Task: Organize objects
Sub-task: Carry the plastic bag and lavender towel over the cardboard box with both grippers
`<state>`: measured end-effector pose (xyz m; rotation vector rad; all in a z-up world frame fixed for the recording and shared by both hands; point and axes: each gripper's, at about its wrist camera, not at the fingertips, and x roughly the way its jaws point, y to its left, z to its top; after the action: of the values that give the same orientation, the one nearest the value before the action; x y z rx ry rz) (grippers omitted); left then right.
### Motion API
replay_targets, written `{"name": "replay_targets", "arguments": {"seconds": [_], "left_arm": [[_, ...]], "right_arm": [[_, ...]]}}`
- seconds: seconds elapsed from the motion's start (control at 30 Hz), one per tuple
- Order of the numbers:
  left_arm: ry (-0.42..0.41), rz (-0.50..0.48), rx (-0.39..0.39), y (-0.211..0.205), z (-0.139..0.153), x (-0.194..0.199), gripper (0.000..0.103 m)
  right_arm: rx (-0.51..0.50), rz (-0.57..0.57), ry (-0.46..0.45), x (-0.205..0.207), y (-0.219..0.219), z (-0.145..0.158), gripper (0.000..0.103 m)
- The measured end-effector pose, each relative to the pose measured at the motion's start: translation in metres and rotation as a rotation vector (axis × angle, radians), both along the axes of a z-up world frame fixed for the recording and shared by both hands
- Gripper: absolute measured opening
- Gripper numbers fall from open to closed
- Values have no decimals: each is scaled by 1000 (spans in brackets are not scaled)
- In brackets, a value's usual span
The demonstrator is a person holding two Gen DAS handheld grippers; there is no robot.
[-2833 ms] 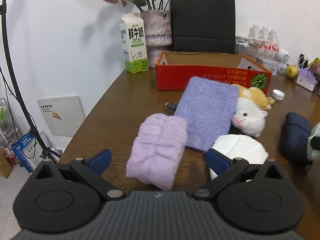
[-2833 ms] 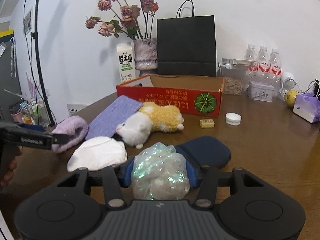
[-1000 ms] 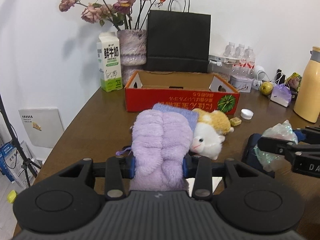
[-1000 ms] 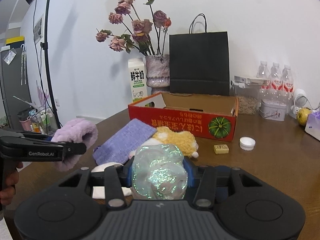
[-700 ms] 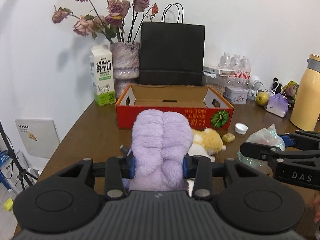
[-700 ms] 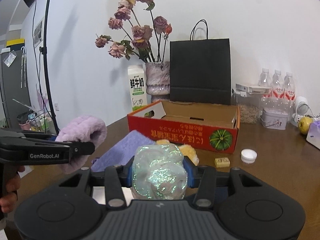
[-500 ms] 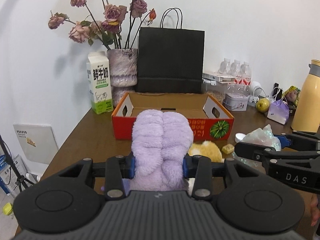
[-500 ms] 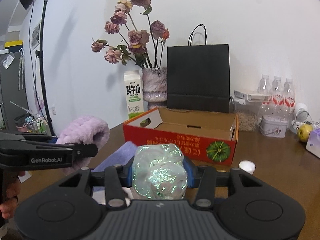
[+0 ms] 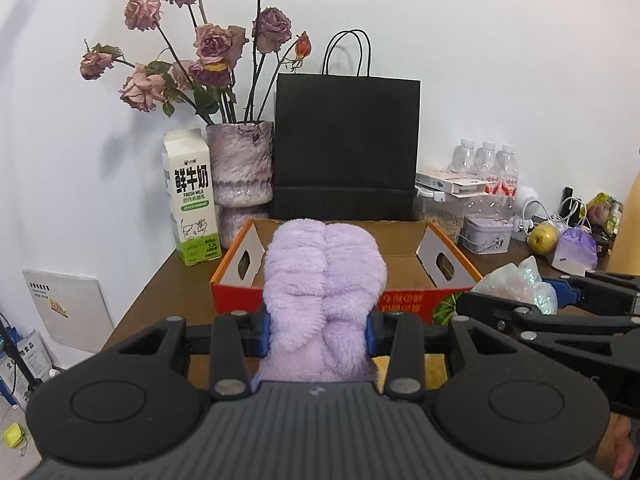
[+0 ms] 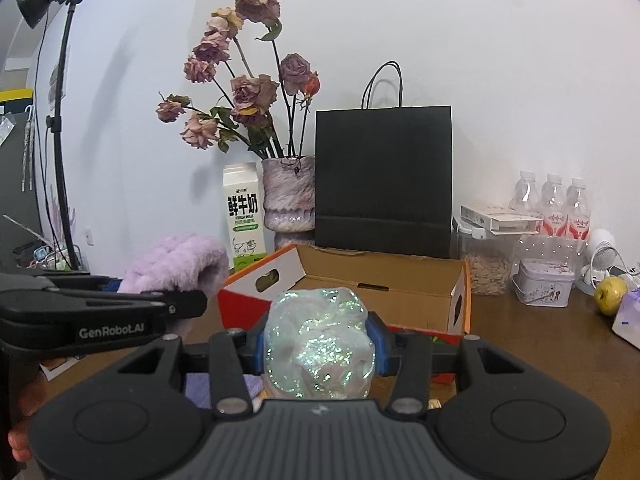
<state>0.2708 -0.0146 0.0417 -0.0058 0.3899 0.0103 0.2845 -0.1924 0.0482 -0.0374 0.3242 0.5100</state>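
While the left gripper [image 9: 318,330] clamps its blue pads on a fluffy lilac cloth [image 9: 322,304], the right gripper [image 10: 320,346] squeezes a crumpled iridescent bag [image 10: 320,344] between its own pads. Both bundles are held up off the table [image 10: 540,344], in front of the open orange cardboard box [image 9: 404,276] at twelve o'clock. In the left wrist view the right gripper [image 9: 560,296] sits at three o'clock; a black paper bag [image 9: 346,148] stands behind the box.
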Motion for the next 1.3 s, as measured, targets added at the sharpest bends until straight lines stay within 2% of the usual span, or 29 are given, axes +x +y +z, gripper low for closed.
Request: {"name": "replay_targets", "arguments": {"seconds": [0.73,1.3], "left_arm": [[-10,40,-57,10,3,95,40],[-14,27,-48,16,1,157,40]], "right_arm": [[29,-16,2,96,16,2,46],[2,-27,0,165,29,2,46]]}}
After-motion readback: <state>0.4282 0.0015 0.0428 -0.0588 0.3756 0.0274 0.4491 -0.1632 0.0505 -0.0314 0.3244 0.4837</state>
